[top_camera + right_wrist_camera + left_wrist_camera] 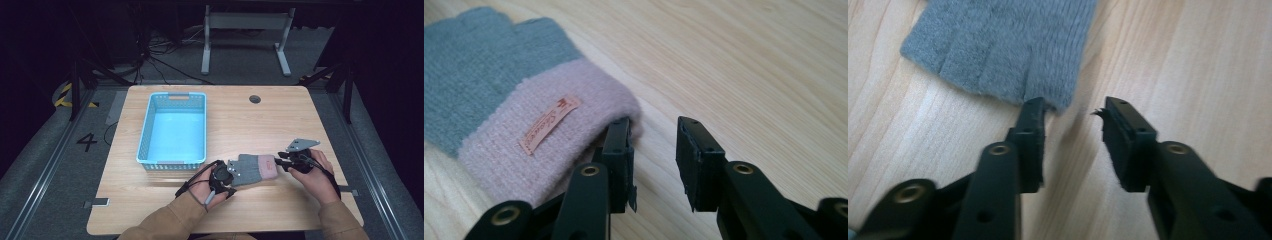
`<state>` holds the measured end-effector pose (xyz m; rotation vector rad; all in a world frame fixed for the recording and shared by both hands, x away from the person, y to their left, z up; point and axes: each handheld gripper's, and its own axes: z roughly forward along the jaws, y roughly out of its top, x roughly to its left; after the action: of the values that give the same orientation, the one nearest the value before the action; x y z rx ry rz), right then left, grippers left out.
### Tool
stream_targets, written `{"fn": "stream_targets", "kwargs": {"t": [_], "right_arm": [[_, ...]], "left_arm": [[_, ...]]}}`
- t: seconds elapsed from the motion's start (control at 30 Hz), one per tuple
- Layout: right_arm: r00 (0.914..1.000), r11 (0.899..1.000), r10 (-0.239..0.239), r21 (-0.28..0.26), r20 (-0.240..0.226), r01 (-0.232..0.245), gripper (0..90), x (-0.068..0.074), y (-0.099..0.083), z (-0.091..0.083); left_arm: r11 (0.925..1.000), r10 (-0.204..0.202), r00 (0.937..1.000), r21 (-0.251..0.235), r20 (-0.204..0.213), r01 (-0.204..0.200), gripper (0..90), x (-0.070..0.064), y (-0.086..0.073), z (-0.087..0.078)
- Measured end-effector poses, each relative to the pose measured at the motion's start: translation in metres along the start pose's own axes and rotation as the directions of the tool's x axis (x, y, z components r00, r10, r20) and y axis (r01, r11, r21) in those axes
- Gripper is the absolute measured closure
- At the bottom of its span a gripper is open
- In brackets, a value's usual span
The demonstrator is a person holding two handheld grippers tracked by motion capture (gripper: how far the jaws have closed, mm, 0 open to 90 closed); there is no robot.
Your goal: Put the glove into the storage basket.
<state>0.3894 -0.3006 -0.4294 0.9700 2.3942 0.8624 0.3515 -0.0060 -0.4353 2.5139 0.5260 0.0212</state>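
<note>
Both grippers' jaws apart, w/ left gripper (1073,112) at knit glove (252,169) fingertips, right gripper (654,132) at pink cuff (549,145). Risk: jaws close beside fabric, not around it, so glove slips.

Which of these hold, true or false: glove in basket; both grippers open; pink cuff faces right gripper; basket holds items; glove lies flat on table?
1. The glove is in the basket. False: it lies on the table, beside the basket's near right corner.
2. Both grippers are open. True: the left gripper and right gripper show a gap between their jaws.
3. The pink cuff faces the right gripper. True.
4. The basket holds items. False: nothing shows inside it.
5. The glove lies flat on the table. True.
</note>
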Motion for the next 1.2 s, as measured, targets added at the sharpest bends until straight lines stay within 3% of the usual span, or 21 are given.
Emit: {"fn": "stream_targets", "kwargs": {"t": [0.07, 0.13, 0.2, 0.37, 0.43, 0.5, 0.63, 0.8, 0.9, 1.07, 1.2], "right_arm": [[0.9983, 0.998, 0.058, -0.021, 0.007, -0.057, 66.8, -0.006, -0.003, -0.014], [0.9972, 0.997, 0.075, -0.026, 0.005, -0.075, 66.8, -0.007, -0.004, -0.017], [0.9899, 0.989, 0.142, -0.03, -0.012, -0.142, 64.5, -0.012, -0.008, -0.032], [0.9829, 0.982, 0.184, -0.035, -0.001, -0.184, 60.5, -0.016, -0.011, -0.045], [0.9813, 0.98, 0.192, -0.043, 0.007, -0.192, 59.0, -0.018, -0.012, -0.05], [0.9775, 0.976, 0.211, -0.053, 0.006, -0.21, 58.2, -0.021, -0.013, -0.055], [0.9721, 0.97, 0.235, -0.064, -0.002, -0.234, 57.5, -0.026, -0.016, -0.06], [0.9676, 0.964, 0.251, -0.083, -0.029, -0.253, 56.5, -0.03, -0.019, -0.064], [0.9683, 0.962, 0.246, -0.112, -0.045, -0.249, 55.7, -0.031, -0.021, -0.065], [0.9692, 0.962, 0.241, -0.118, -0.05, -0.246, 53.5, -0.032, -0.021, -0.064], [0.972, 0.965, 0.23, -0.121, -0.049, -0.234, 52.8, -0.031, -0.021, -0.063]], "left_arm": [[0.9989, -0.002, 1.0, -0.047, -0.001, 0.002, 53.0, -0.001, 0.002, -0.01], [0.9982, 0.003, 1.0, -0.06, -0.001, -0.003, 51.8, -0.002, 0.004, -0.014], [0.9958, 0.006, 0.9999, -0.091, -0.012, -0.007, 45.6, -0.002, 0.01, -0.02], [0.9888, -0.001, 1.0, -0.149, -0.006, 0.0, 42.3, 0.002, 0.028, -0.025], [0.9873, -0.008, 0.9997, -0.159, -0.021, 0.004, 37.9, 0.004, 0.037, -0.022], [0.9876, -0.001, 0.9994, -0.157, -0.033, -0.004, 34.9, 0.007, 0.045, -0.016], [0.988, -0.002, 1.0, -0.155, 0.003, 0.003, 32.1, 0.013, 0.061, 0.002], [0.9941, 0.03, 0.9988, -0.103, -0.038, -0.034, 29.1, 0.014, 0.074, 0.026], [0.995, 0.041, 0.9979, -0.089, -0.05, -0.046, 29.2, 0.014, 0.078, 0.035], [0.9967, 0.039, 0.9953, -0.068, -0.088, -0.045, 26.2, 0.016, 0.079, 0.046], [0.9976, 0.029, 0.9952, -0.06, -0.094, -0.035, 23.6, 0.016, 0.077, 0.048]]}}
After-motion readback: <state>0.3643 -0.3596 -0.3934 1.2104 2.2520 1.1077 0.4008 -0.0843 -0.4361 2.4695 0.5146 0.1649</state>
